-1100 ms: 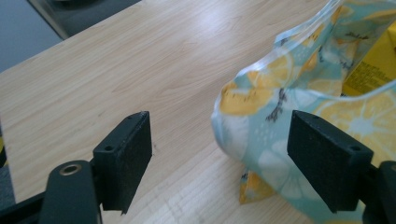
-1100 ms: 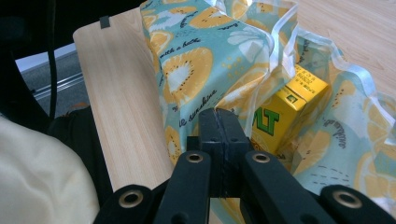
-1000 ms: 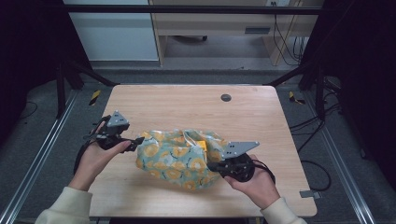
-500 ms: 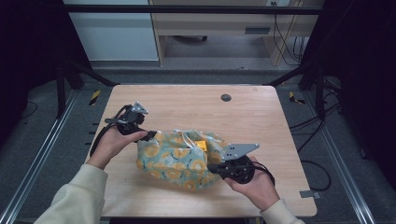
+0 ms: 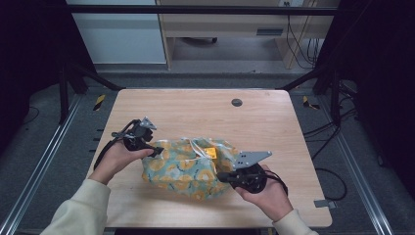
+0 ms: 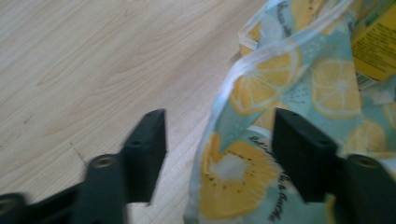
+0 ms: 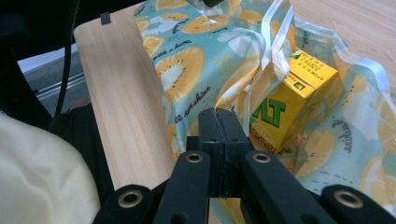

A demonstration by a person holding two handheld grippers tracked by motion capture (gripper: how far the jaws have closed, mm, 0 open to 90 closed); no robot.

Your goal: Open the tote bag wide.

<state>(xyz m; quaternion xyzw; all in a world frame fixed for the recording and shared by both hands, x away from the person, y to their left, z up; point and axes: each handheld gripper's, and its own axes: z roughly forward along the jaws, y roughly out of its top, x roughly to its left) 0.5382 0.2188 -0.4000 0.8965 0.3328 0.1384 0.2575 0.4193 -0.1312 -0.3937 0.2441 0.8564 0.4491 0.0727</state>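
On the wooden table [image 5: 195,110] lies the lemon-print bag [image 5: 188,164], slumped near the front edge between the two hands. The left gripper [image 5: 155,151] sits at the bag's left end — its jaws are spread wide, and in the left gripper view the bag's pale rim [image 6: 243,70] stands up between them, with no jaw seen pressing on it. Over on the other side, the right gripper [image 5: 221,176] has its jaws pressed together against the bag's right end; whether cloth is caught between them (the right gripper view shows the jaws flush, fabric just behind) I cannot tell. Inside the open mouth — a yellow juice carton [image 7: 292,105], tilted, its top corner poking up beside the bag's white handle strap [image 7: 275,32].
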